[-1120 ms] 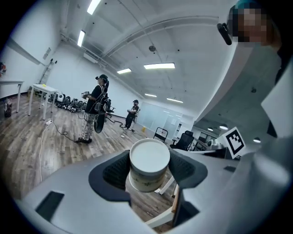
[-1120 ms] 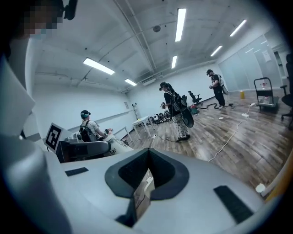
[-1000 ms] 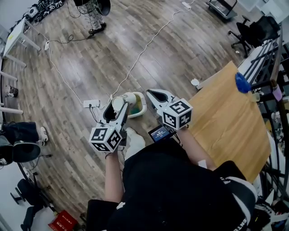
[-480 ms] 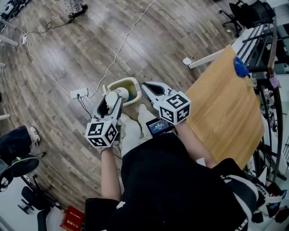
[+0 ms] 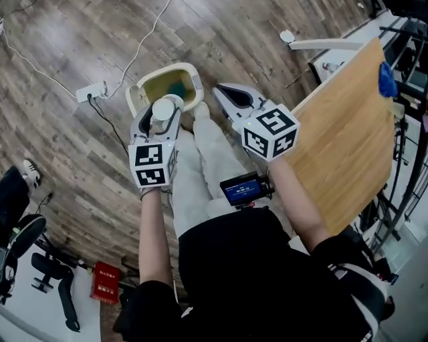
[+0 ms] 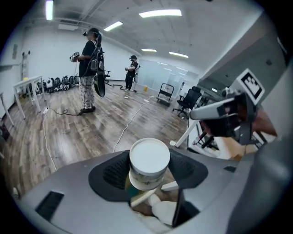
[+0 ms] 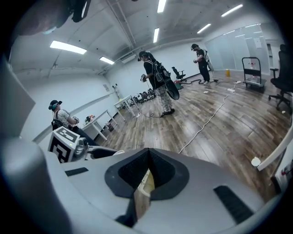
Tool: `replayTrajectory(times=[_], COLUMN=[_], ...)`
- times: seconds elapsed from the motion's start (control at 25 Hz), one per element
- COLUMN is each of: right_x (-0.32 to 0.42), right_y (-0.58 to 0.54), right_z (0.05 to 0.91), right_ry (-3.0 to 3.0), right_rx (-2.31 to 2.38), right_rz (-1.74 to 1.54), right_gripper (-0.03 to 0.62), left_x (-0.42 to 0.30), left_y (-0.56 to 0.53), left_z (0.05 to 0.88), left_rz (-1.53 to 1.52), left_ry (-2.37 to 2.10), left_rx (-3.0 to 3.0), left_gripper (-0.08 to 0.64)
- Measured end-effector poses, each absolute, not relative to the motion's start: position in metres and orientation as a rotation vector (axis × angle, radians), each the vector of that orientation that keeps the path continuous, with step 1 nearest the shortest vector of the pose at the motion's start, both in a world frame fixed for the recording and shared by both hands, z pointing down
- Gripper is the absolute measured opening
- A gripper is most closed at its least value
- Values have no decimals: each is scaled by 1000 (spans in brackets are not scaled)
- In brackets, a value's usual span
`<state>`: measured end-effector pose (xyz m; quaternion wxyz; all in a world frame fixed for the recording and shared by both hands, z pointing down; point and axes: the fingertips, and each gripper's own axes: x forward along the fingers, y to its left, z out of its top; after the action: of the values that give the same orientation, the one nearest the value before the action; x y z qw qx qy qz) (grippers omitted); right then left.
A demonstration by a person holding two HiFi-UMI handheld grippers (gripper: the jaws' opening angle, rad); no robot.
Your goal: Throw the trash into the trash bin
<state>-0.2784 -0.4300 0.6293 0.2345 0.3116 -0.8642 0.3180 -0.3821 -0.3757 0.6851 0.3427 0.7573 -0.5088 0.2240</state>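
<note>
By one trash bin (image 5: 167,69) — one cup (image 5: 162,108) (left gripper (image 5: 159,116) clamps it).

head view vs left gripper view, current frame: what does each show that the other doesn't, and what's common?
Head view only: the power strip, the red box, and the blue-green item inside the trash bin.
Left gripper view only: two standing people wearing headsets, ceiling lights and an office chair.
Both: the white-lidded container held between the left gripper fingers, and the right gripper.
</note>
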Motion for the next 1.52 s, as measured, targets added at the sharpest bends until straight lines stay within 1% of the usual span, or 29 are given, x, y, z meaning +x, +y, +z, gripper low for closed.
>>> replayTrajectory(times=[0.12, 0.28, 0.4, 0.56, 0.64, 0.68, 0.92, 0.96, 1.0, 1.04, 1.08, 1.12, 1.24, 1.32, 1.4, 1.52], right_x=[-289, -297, -298, -292, -288, -287, -289, -291, -293, -297, -301, -304, -305, -303, -302, -302], right_y=[-426, -406, -394, -385, -386, -386, -386, -387, -386, -385, -385, -387, -398, -402, -402, -405], right_z=[683, 761, 805, 835, 837, 837, 827, 820, 812, 802, 791, 780, 741, 711, 673, 607], right_ry=[-2342, -2278, -2255, -2211, -2198, -2194, -2199, -2207, -2217, -2228, -2240, -2254, -2300, -2325, -2348, -2408], right_rx=[785, 675, 634, 606, 613, 619, 603, 602, 604, 607, 610, 612, 632, 653, 675, 724], right_rz=[904, 957, 1007, 1060, 1083, 1096, 1082, 1063, 1045, 1028, 1008, 978, 833, 735, 679, 647], right_gripper=[-3, -3, -3, -3, -3, -3, -3, -3, -3, -3, -3, -3, -3, -3, -3, -3], left_x=[-374, -357, -353, -354, -358, -359, -353, -351, -351, -354, -355, -354, -340, -339, -344, -364], left_y=[-385, -382, -386, -378, -373, -370, -354, -351, -345, -339, -334, -332, -336, -337, -336, -336], left_z=[766, 880, 948, 1002, 1010, 1011, 1001, 995, 986, 974, 960, 944, 891, 849, 798, 714], left_rz=[709, 753, 779, 759, 712, 697, 666, 670, 679, 684, 672, 639, 515, 485, 445, 305], left_ry=[-1342, -1289, -1256, -1194, -1217, -1221, -1170, -1170, -1178, -1191, -1199, -1194, -1138, -1127, -1139, -1203], left_rx=[1927, 1795, 1735, 1622, 1555, 1537, 1488, 1493, 1496, 1497, 1500, 1509, 1581, 1648, 1702, 1742], left_gripper=[273, 273, 273, 276, 313, 313, 310, 300, 243, 139, 60, 10, 8, 8, 8, 8])
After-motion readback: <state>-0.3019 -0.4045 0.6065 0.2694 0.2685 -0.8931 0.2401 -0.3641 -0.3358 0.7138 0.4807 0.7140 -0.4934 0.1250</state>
